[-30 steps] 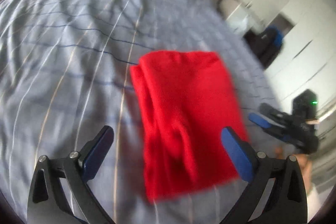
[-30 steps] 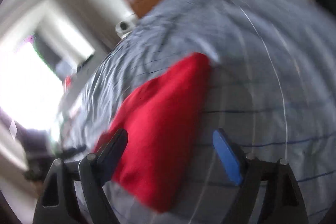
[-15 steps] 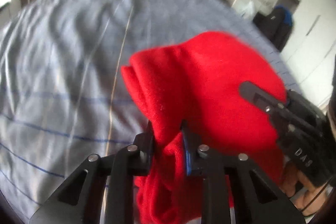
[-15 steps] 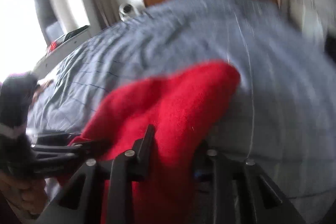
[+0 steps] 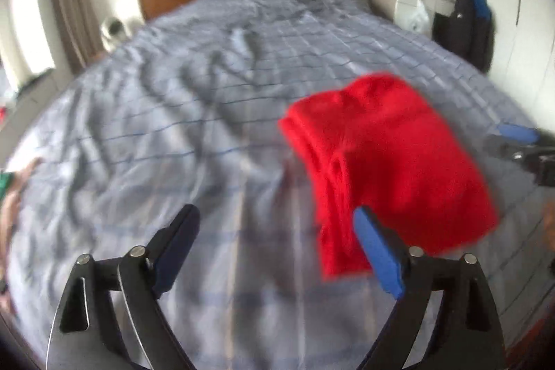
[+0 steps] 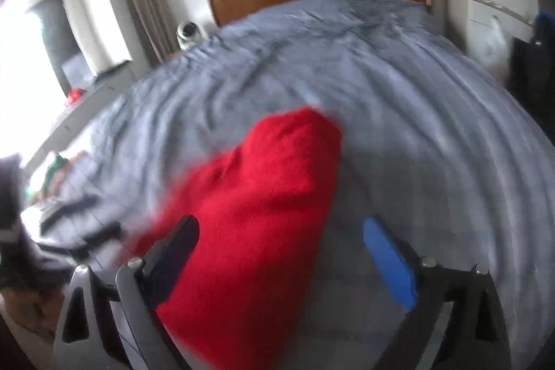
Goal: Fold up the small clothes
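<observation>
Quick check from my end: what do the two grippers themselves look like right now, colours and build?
The left gripper and right gripper look alike: black angular frames with triangular cutouts and silver bolts at the joints. Each has one dark navy finger pad and one bright blue one. No cables, markings or sleeves are visible.

Bare bedspread (image 5: pixel 180 134) lies ahead and left of the left claw (image 5: pixel 277 248); the red cloth (image 5: pixel 388 162) blocks its right, and crowds the right claw's (image 6: pixel 288 252) left.
</observation>
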Demonstrator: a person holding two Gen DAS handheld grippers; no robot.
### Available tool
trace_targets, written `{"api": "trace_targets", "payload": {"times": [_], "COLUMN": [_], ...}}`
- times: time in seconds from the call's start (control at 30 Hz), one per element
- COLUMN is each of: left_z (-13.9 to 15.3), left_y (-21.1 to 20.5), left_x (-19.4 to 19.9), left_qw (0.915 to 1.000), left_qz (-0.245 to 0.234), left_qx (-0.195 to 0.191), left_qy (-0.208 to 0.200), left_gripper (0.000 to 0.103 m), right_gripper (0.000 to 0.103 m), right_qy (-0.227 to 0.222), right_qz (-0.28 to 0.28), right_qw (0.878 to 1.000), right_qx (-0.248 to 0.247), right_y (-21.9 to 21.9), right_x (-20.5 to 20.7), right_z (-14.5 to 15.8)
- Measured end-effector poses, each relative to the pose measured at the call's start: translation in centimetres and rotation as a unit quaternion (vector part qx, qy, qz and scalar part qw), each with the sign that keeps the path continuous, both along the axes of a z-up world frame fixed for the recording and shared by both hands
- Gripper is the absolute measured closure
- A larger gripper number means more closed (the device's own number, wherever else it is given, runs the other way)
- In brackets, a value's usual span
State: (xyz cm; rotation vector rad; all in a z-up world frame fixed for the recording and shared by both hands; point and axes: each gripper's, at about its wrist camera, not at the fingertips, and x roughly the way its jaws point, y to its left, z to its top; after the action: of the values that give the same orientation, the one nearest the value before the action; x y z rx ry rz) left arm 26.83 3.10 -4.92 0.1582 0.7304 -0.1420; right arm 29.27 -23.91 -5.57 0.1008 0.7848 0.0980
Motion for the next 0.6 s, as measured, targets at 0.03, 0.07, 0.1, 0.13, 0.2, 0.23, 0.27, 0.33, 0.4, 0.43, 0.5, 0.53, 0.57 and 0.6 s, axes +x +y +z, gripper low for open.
{"api": "trace_targets", "payload": {"times": [0.03,0.07,0.1,0.13,0.2,0.23,0.27,0.33,0.4,0.43,0.5,0.53,0.57,0.6], "left_z": [0.1,0.4,0.9,1.3,2.1,2.5,2.6,2.7,2.5,2.5,2.3,2.3,2.3,2.3], "left_y": [0.0,0.0,-0.1,-0.2,-0.2,-0.2,-0.2,-0.4,-0.8,-1.1,-1.6,-1.7,-1.8,-1.9], "left_x": [-1.8,-3.0,-4.7,-5.5,-6.8,-7.7,-8.0,-9.1,-9.6,-10.0,-10.9,-11.1,-11.4,-11.6], "left_qw": [0.9996,0.9988,0.9975,0.9968,0.9959,0.9952,0.9946,0.9943,0.9952,0.9955,0.9962,0.9967,0.9968,0.9970], "left_qz": [0.011,0.019,0.028,0.035,0.053,0.069,0.077,0.086,0.085,0.084,0.078,0.073,0.072,0.070], "left_qx": [0.013,0.019,0.018,0.014,-0.005,-0.018,-0.025,-0.030,-0.018,-0.009,-0.005,-0.005,-0.005,-0.005], "left_qy": [-0.021,-0.041,-0.062,-0.071,-0.073,-0.067,-0.065,-0.055,-0.046,-0.041,-0.038,-0.035,-0.034,-0.032], "left_gripper": [0.002,0.001,0.001,0.001,0.000,0.000,0.000,0.000,0.000,0.000,0.000,0.000,0.000,0.000], "right_gripper": [0.008,0.008,0.008,0.007,0.001,0.000,0.000,0.000,0.000,0.000,0.000,0.000,0.000,0.000], "right_qy": [0.000,-0.001,-0.002,-0.006,-0.016,-0.020,-0.026,-0.039,-0.049,-0.050,-0.046,-0.041,-0.035,-0.033], "right_qz": [-0.004,-0.010,-0.012,-0.016,-0.025,-0.029,-0.032,-0.034,-0.039,-0.041,-0.042,-0.040,-0.039,-0.039], "right_qw": [1.000,1.000,1.000,1.000,0.999,0.999,0.999,0.998,0.997,0.997,0.996,0.996,0.996,0.996], "right_qx": [-0.006,-0.013,-0.014,-0.016,-0.024,-0.027,-0.031,-0.036,-0.041,-0.045,-0.058,-0.065,-0.071,-0.076], "right_y": [-0.3,-0.3,-0.5,-0.4,-0.1,0.4,0.7,1.8,2.9,3.3,4.1,4.4,4.7,4.9], "right_x": [-1.1,-3.0,-4.2,-5.8,-8.5,-9.4,-10.4,-12.6,-14.7,-15.6,-16.9,-17.2,-17.4,-17.5], "right_z": [-0.5,-1.0,-1.0,-0.9,-0.2,0.3,0.8,1.9,2.8,3.1,3.5,3.7,3.7,3.8]}}
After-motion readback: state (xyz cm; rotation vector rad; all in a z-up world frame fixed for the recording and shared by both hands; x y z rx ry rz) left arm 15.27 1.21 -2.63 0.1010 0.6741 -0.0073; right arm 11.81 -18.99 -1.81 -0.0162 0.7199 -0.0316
